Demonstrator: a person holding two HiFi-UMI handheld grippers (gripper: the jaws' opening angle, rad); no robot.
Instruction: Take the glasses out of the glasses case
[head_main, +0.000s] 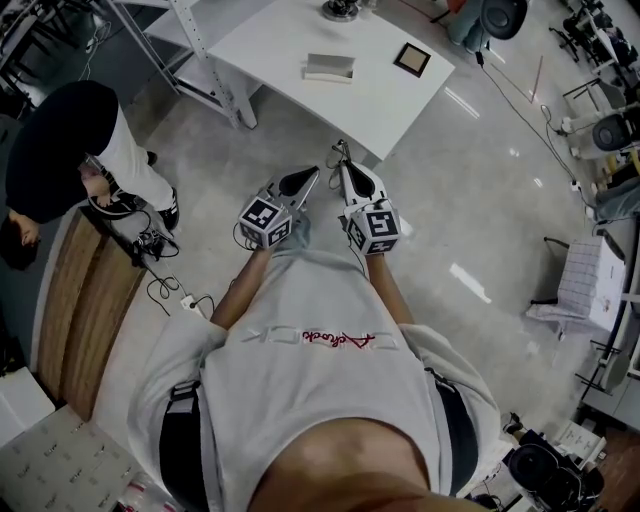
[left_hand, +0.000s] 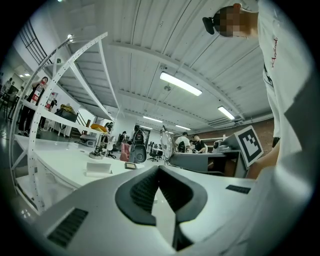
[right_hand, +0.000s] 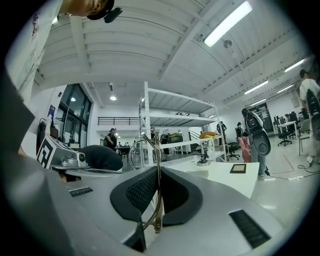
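My right gripper (head_main: 345, 168) is shut on thin metal-framed glasses (right_hand: 156, 150). Their temple stands upright between the pads and a round lens rim (right_hand: 134, 152) sticks out ahead. In the head view the glasses (head_main: 340, 152) show as a thin wire at the jaw tips. My left gripper (head_main: 303, 182) is beside it, shut with nothing between its pads (left_hand: 145, 192). Both grippers are held level over the floor, short of the white table (head_main: 380, 100). On the table lies a pale grey open case (head_main: 329, 67), also in the left gripper view as the case (left_hand: 98, 169).
A black-framed square (head_main: 412, 60) lies on the table's right part. A white shelf frame (head_main: 200, 40) stands left of the table. A person in black (head_main: 70, 150) bends over a wooden bench (head_main: 90, 300) at the left. Cables (head_main: 165, 285) lie on the floor.
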